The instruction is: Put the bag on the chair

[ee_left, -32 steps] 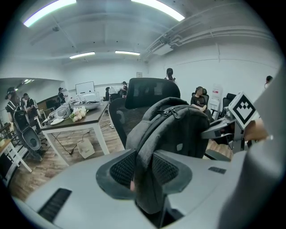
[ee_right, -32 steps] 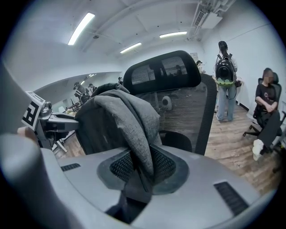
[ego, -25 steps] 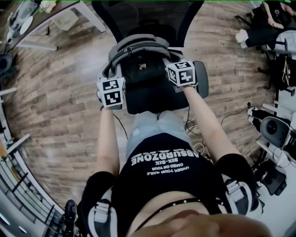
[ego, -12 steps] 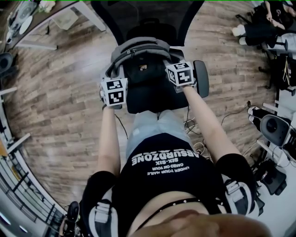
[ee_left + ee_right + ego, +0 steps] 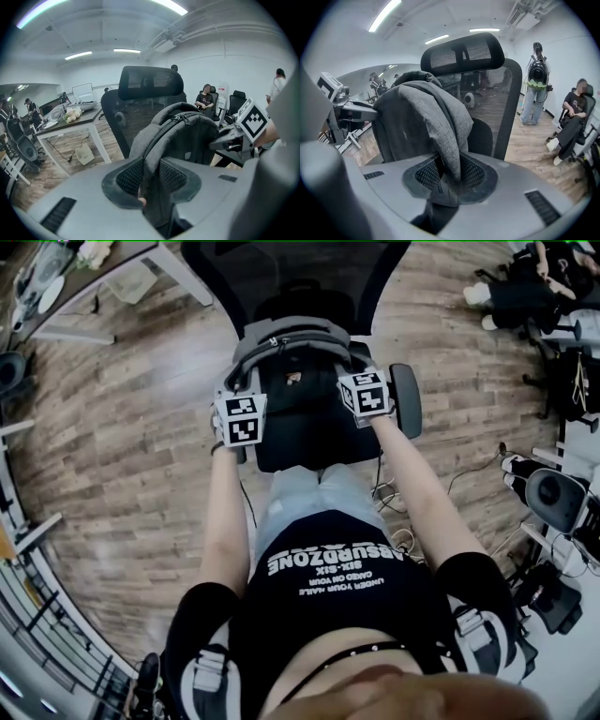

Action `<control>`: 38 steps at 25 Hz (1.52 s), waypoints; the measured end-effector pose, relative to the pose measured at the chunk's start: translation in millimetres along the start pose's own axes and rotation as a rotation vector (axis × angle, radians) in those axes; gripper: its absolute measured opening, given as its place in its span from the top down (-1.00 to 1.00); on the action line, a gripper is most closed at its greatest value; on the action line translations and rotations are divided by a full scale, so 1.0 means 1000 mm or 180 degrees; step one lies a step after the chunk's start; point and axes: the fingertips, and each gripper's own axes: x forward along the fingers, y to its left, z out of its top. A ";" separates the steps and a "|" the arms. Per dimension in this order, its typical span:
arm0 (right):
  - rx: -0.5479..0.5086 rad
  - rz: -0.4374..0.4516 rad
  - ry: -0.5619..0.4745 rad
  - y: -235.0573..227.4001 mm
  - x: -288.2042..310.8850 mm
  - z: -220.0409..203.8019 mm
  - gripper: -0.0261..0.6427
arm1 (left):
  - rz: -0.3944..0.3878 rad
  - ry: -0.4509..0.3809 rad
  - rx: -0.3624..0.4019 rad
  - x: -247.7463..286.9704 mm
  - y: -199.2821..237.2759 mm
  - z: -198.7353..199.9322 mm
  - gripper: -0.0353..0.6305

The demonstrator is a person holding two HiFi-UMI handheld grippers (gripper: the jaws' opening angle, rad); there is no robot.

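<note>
A grey backpack hangs upright over the seat of a black mesh office chair. My left gripper is shut on a grey strap at the bag's left side. My right gripper is shut on a grey fabric strap at the bag's right side. In the head view the marker cubes of the left gripper and right gripper flank the bag just above the chair seat. Whether the bag's bottom touches the seat is hidden.
The chair's armrest sits just right of the right gripper. A white-legged desk stands at the back left. More chairs, gear and seated people line the right side. Cables lie on the wood floor near my legs.
Both grippers and the backpack have moved a little forward and right, further over the chair seat. The grips are unchanged.
</note>
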 end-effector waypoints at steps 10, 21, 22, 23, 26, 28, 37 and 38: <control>0.0055 0.0003 -0.0063 -0.014 0.021 0.018 0.61 | -0.0096 0.0053 -0.0271 0.031 0.014 0.011 0.57; -0.0057 -0.0124 -0.0020 -0.030 0.035 0.016 0.61 | -0.0114 0.0081 -0.0245 0.051 0.012 0.019 0.57; -0.0072 -0.0139 0.0003 -0.030 0.038 0.015 0.61 | -0.0107 0.0084 -0.0242 0.053 0.014 0.020 0.57; -0.0094 -0.0153 0.0027 -0.029 0.041 0.015 0.61 | -0.0103 0.0090 -0.0242 0.056 0.015 0.021 0.57; -0.0197 -0.0195 0.0046 -0.032 0.050 0.020 0.61 | -0.0093 0.0149 -0.0221 0.066 0.021 0.023 0.57; -0.0231 -0.0251 0.0074 -0.035 0.054 0.019 0.61 | -0.0060 0.0224 -0.0116 0.074 0.024 0.024 0.58; -0.0383 -0.0376 0.0104 -0.039 0.072 0.027 0.61 | 0.0042 0.0283 -0.0109 0.096 0.038 0.028 0.58; -0.0402 -0.0379 0.0114 -0.039 0.074 0.028 0.61 | 0.0052 0.0275 -0.0132 0.098 0.039 0.028 0.58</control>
